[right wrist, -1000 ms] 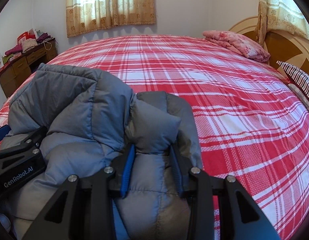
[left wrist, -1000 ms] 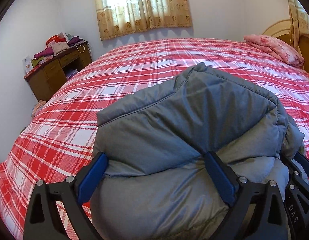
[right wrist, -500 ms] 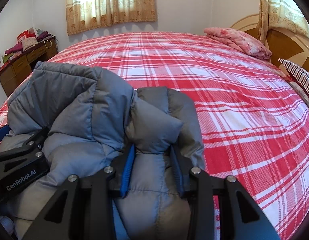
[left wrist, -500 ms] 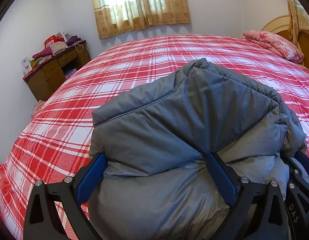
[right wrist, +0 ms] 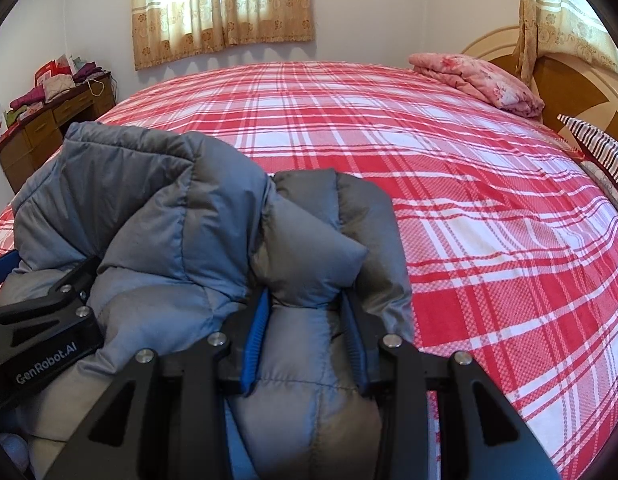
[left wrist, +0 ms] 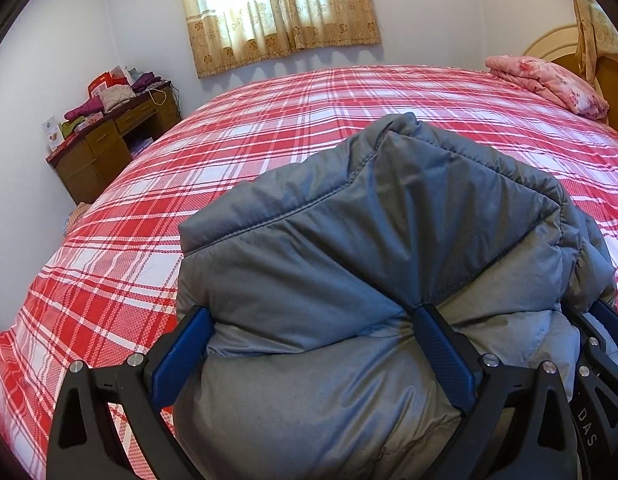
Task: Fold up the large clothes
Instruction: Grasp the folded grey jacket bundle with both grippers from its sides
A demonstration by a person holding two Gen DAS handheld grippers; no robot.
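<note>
Grey quilted puffer jacket [left wrist: 349, 280], plain. Red-and-white plaid bed cover [right wrist: 489, 220]. Pink floral folded blanket [right wrist: 477, 76]. Beige patterned window curtains [left wrist: 277, 12]. Brown wooden desk [left wrist: 109, 148]. Dark-and-white striped pillow [right wrist: 601, 152]. Black gripper fingers [right wrist: 253, 328], blue pads.

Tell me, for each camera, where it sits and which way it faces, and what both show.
Left wrist: on the left hand-held gripper, looking down over the grey puffer jacket clamped between its fingers, toward the curtained window; the right gripper's fingers show at the right edge.
Right wrist: on the right hand-held gripper, pinching a jacket fold, facing the same way; the left gripper shows at left.
Shared: jacket, red plaid bed, pink folded quilt, wooden desk.
</note>
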